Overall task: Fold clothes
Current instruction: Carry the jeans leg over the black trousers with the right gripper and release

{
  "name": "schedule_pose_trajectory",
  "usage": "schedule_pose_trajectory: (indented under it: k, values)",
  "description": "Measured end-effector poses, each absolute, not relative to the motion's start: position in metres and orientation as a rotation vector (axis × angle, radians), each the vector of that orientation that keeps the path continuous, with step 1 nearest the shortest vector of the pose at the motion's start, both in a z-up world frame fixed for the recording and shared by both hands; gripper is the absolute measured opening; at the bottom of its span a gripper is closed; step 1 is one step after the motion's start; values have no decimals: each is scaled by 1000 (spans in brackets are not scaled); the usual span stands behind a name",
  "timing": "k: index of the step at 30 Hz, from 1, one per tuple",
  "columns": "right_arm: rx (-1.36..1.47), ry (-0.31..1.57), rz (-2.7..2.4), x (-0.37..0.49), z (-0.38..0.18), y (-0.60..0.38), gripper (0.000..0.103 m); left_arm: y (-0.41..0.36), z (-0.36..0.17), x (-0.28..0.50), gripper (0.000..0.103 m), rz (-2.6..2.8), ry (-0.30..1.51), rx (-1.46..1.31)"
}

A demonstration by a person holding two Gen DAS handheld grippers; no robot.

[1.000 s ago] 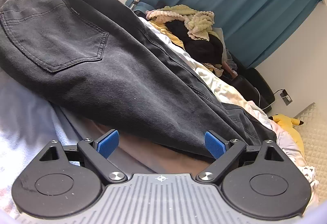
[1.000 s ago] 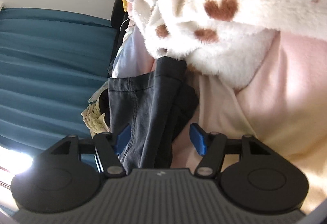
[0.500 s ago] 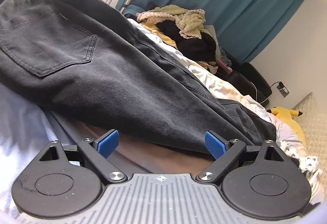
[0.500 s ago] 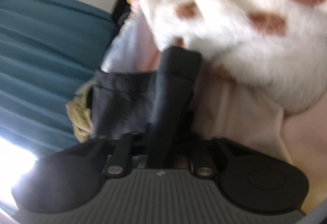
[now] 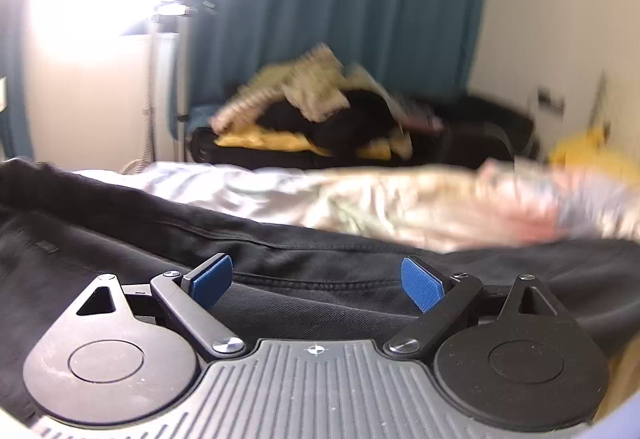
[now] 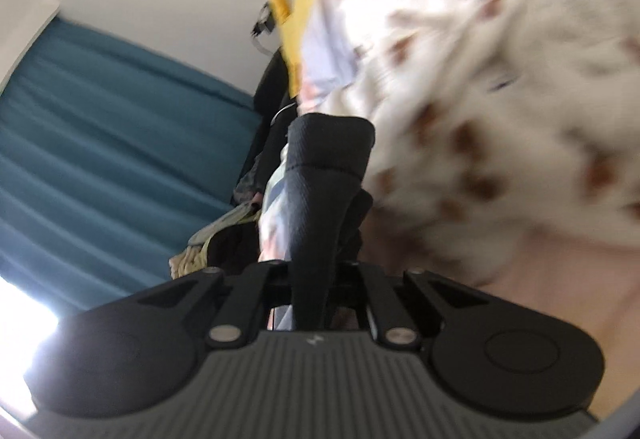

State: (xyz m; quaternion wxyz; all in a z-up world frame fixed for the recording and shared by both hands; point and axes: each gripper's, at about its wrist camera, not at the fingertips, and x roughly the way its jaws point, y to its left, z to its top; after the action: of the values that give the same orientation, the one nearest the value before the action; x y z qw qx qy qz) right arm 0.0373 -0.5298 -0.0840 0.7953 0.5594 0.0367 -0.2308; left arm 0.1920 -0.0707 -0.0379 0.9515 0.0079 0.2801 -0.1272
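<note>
My left wrist camera sits low behind its spread blue pads [image 5: 211, 276], almost on the black jeans [image 5: 320, 295], facing level toward the teal curtain [image 5: 340, 7] and laundry pile [image 5: 320, 119] beyond. My right wrist camera is rolled sideways, very near the fleece blanket [image 6: 500, 99]. Both views share jeans [image 6: 320, 191], curtain [image 6: 100, 139] and pile.
</note>
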Motion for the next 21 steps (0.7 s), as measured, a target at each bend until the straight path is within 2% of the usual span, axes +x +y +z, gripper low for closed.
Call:
schedule_pose_trajectory:
  k: [3, 6, 11, 15, 21]
  values:
    - [1187, 73, -519, 8, -94, -536, 6, -103, -93, 204, 94, -281, 701, 110]
    - [1115, 116, -531, -12, -102, -532, 6, -111, -110, 194, 95, -265, 634, 188]
    - [970, 87, -511, -17, -68, -509, 6, -85, -95, 187, 95, -320, 624, 106]
    - [828, 83, -425, 37, -29, -453, 7, -69, -69, 167, 95, -305, 584, 119]
    - [612, 86, -290, 116, 31, -357, 7, -4, 0, 129, 95, -229, 498, -42]
